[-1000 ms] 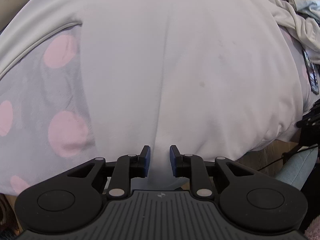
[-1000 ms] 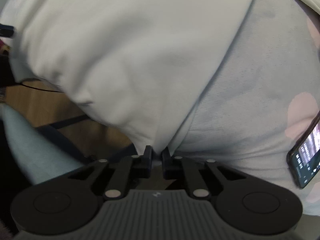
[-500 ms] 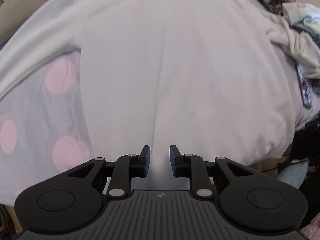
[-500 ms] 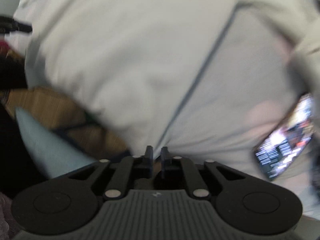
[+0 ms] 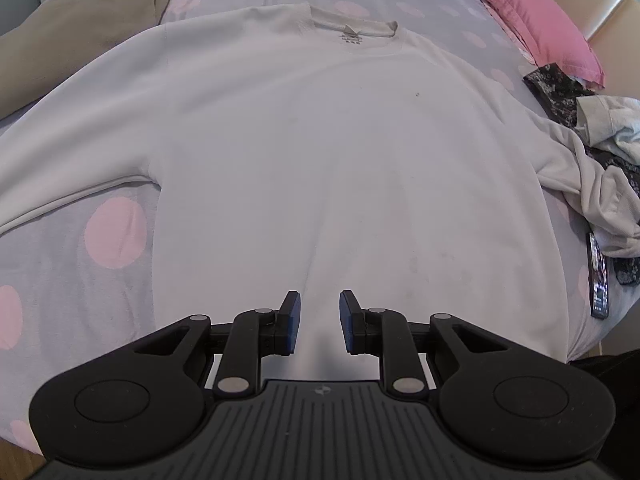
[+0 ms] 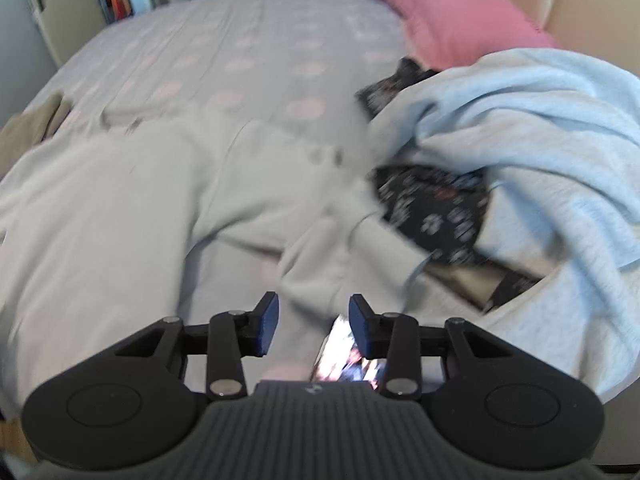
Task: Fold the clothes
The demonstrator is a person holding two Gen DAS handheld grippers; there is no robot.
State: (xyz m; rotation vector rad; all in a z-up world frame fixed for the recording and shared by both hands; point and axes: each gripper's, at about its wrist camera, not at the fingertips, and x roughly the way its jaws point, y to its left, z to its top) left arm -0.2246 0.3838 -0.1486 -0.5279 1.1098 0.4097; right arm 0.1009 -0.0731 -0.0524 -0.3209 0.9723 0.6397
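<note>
The left claw (image 5: pixel 319 322) stands wide apart and holds nothing, hovering over the hem of the white shirt (image 5: pixel 320 152) at the near edge of the bed (image 5: pixel 72 264). The right claw (image 6: pixel 313 322) is also wide and empty, above the shirt's right sleeve (image 6: pixel 320 264), with a phone (image 6: pixel 340 360) lying just under it.

The shirt lies spread flat, collar toward the far edge, hem toward the near edge. Its left sleeve (image 5: pixel 60 152) stretches toward the left edge; the right sleeve is rumpled where it meets a heap of other clothes (image 5: pixel 600 136) by the right edge.

No fold shows in the shirt: body and both sleeves lie open. Judging from this, the sleeves and body remain to be folded, and the heap on the right, including a light blue garment (image 6: pixel 520 140), lies unfolded too. A tan cloth (image 5: pixel 80 28) at the far left corner looks stacked, though whether it is folded cannot be told.
</note>
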